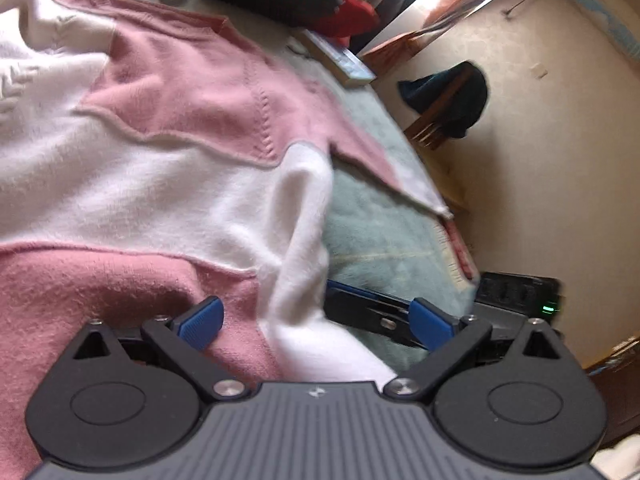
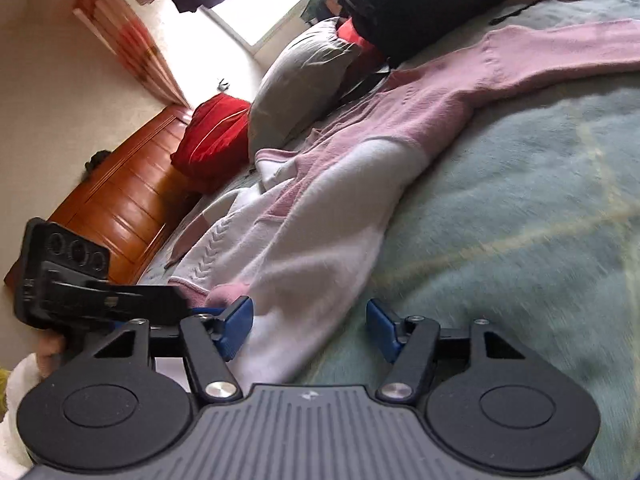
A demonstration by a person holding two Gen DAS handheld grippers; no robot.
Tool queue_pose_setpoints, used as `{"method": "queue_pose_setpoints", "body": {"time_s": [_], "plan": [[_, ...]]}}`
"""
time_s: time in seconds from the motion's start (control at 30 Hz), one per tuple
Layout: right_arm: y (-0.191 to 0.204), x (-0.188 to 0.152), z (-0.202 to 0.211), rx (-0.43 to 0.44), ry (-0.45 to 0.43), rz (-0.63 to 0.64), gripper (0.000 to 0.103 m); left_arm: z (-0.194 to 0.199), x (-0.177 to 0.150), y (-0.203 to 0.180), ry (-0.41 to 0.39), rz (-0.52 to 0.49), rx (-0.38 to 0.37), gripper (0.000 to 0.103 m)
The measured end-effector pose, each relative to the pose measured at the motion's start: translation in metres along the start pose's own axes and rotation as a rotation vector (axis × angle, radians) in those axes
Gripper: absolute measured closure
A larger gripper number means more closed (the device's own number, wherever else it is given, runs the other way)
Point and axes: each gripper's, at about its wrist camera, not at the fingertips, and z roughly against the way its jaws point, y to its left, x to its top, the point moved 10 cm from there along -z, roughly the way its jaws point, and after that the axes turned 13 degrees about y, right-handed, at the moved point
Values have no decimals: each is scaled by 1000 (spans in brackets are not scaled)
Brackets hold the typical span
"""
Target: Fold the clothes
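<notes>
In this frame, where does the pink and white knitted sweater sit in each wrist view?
Left wrist view: the pink and white knitted sweater fills the left and centre, its hem between the open left gripper.
Right wrist view: it runs diagonally from upper right to the open right gripper.
Shared landmark: the pale green blanket under it.

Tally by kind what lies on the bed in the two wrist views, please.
Pink and white knit sweaters: 1
Grey pillows: 1
Red cushions: 1
Books with a blue cover: 1
Piles of dark clothing: 1
Total: 5, all on the pale green blanket.
</notes>
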Motion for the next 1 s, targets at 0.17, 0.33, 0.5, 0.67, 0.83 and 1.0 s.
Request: {"method": "queue_pose_setpoints", "body": {"time_s": [0.17, 0.33, 0.5, 0.67, 0.83, 1.0], "plan": [[5, 0, -3, 77, -17, -20, 33, 8, -6, -2, -47, -100, 138, 3], [1, -16, 7, 200, -37, -149, 34, 2, -26, 11, -22, -155, 243, 1], [3, -25, 7, 215, -21, -220, 34, 6, -34, 17, -56, -184, 240, 1], [1, -13, -3, 226, -2, -255, 34, 9, -34, 14, -57, -189, 294, 1], [1, -6, 36, 360, -112, -300, 32, 16, -40, 14, -62, -180, 332, 1], [14, 8, 94, 405, -219, -225, 25, 14, -42, 16, -53, -187, 375, 1]]}}
